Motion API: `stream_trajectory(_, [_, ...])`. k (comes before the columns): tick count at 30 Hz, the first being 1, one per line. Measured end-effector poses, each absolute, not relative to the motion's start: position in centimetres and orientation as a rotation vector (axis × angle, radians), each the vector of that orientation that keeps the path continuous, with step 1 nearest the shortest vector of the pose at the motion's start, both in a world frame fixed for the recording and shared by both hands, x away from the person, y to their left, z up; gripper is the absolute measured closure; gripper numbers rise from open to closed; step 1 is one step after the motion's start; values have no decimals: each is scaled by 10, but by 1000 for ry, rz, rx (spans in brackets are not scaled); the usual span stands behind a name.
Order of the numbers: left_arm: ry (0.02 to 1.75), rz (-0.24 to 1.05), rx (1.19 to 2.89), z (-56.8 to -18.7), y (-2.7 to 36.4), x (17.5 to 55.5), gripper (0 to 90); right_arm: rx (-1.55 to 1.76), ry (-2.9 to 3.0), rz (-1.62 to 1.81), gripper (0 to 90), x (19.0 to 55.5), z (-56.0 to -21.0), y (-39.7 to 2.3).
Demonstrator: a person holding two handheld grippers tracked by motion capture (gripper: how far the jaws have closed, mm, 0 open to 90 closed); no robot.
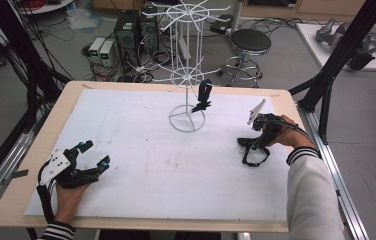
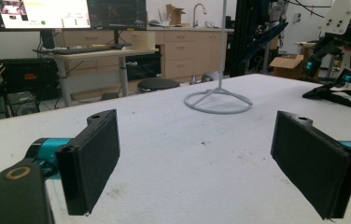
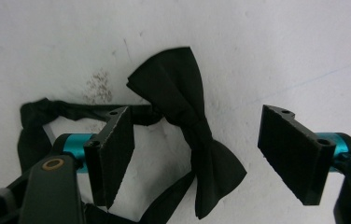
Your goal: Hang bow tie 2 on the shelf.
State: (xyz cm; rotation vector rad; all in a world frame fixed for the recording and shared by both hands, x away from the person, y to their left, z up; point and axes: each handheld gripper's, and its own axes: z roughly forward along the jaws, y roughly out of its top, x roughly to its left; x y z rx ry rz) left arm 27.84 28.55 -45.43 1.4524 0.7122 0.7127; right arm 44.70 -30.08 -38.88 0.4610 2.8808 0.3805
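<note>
A black bow tie (image 3: 190, 126) with its strap lies flat on the white table cover (image 1: 141, 165), at the right side (image 1: 255, 152). My right gripper (image 3: 196, 140) points down over it, open, with the knot between the jaws and neither pad touching the cloth. In the high view the right gripper (image 1: 251, 144) sits just above the tie. A second black bow tie (image 1: 204, 95) hangs from the white wire rack (image 1: 188, 75). My left gripper (image 1: 96, 153) rests at the near left, open and holding nothing (image 2: 196, 140).
The rack's ring base (image 2: 218, 100) stands on the far middle of the table. Black frame posts (image 1: 346, 45) rise at the far right corner. A stool (image 1: 250, 42) and computer boxes (image 1: 128, 32) sit on the floor beyond the table.
</note>
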Motion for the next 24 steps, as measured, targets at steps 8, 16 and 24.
stream_trajectory(8, [713,713,1451,-454,285,278,159,416,2893,289,342,448,-395,-299])
stream_trajectory(16, [714,710,1447,-454,285,278,159,403,2911,239,440,451,-400,-297])
stream_trajectory(24, [714,711,1448,-454,285,278,159,402,2914,216,538,451,-403,-296])
